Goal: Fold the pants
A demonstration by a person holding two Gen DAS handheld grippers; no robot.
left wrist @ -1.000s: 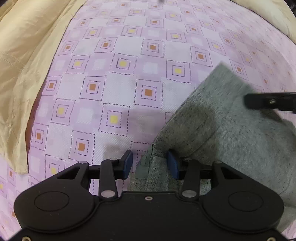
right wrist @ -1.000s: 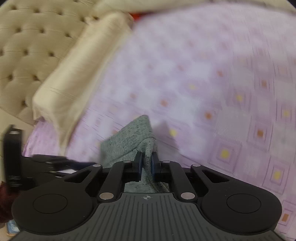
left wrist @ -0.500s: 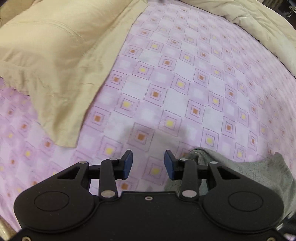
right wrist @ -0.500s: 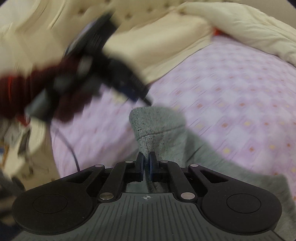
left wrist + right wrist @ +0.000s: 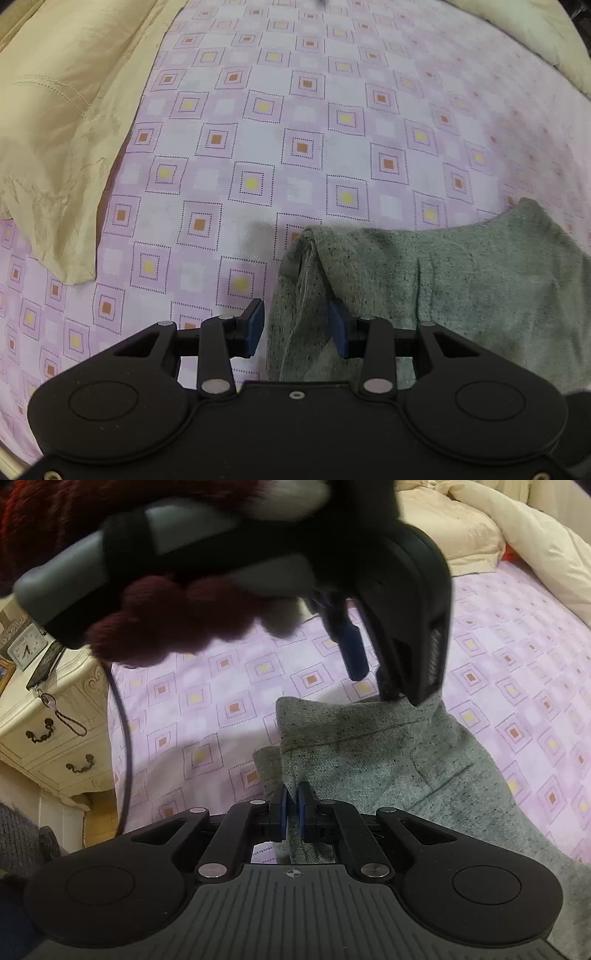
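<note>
- Pink checked bedsheet (image 5: pixel 258 110) is covering the bed and carrying everything; it is looking soft, so cloth is likely sinking into it rather than sliding.
- Yellow pillow (image 5: pixel 62 122) is lying at the far left, well apart from the work.
- Grey pants (image 5: pixel 461 280) are lying on the sheet near the bed's edge, partly doubled over, with a thick seamed edge sticking up. They are looking like a soft, fairly heavy knit: limp, not slippery, likely sagging wherever they are not being held.
- Right gripper (image 5: pixel 290 814) is pinching a fold of the pants between its nearly closed blue pads, at the near edge.
- Left gripper (image 5: pixel 297 326) is standing spread, its pads either side of the raised seamed edge without squeezing it; in the right wrist view it is hovering just above the pants.
- Best holds, I judge, are the thick seamed edge and the corners, where several layers are bunching together and giving the pads something firm.
</note>
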